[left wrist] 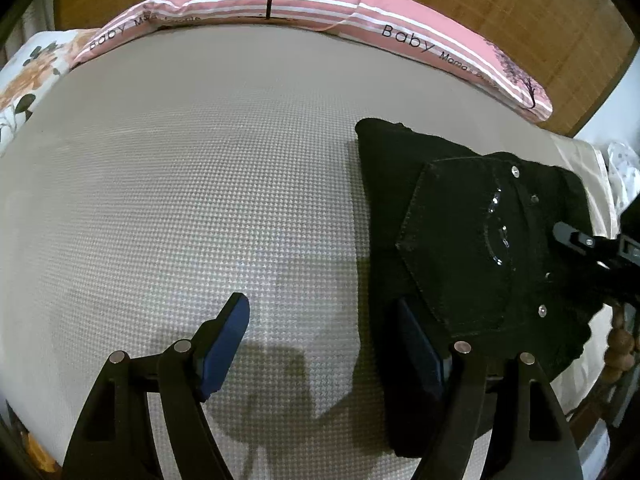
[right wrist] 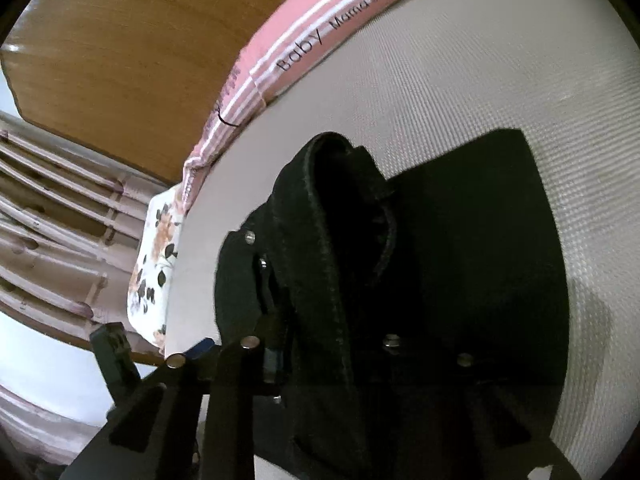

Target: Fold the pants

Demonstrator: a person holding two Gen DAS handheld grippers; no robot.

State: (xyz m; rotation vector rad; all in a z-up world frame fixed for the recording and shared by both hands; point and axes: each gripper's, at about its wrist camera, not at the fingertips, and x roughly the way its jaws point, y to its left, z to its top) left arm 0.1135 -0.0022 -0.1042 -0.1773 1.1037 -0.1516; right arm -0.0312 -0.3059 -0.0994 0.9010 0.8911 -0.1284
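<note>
Black pants point(left wrist: 472, 232) lie folded into a compact stack on the right part of the bed, with a studded back pocket facing up. My left gripper point(left wrist: 324, 344) is open and empty just above the bedcover, its right finger against the pants' left edge. My right gripper point(left wrist: 576, 236) reaches in from the right edge of the left wrist view. In the right wrist view the pants point(right wrist: 460, 240) fill the middle, and the right gripper point(right wrist: 320, 360) is shut on the raised waistband fold; its fingertips are mostly hidden by cloth.
The bed has a textured beige cover point(left wrist: 180, 200). A long pink pillow point(left wrist: 280, 4) printed "Baby" lies along the wooden headboard point(left wrist: 520, 12). A floral pillow point(left wrist: 24, 80) sits at the far left. A slatted wooden chair point(right wrist: 52, 240) stands beside the bed.
</note>
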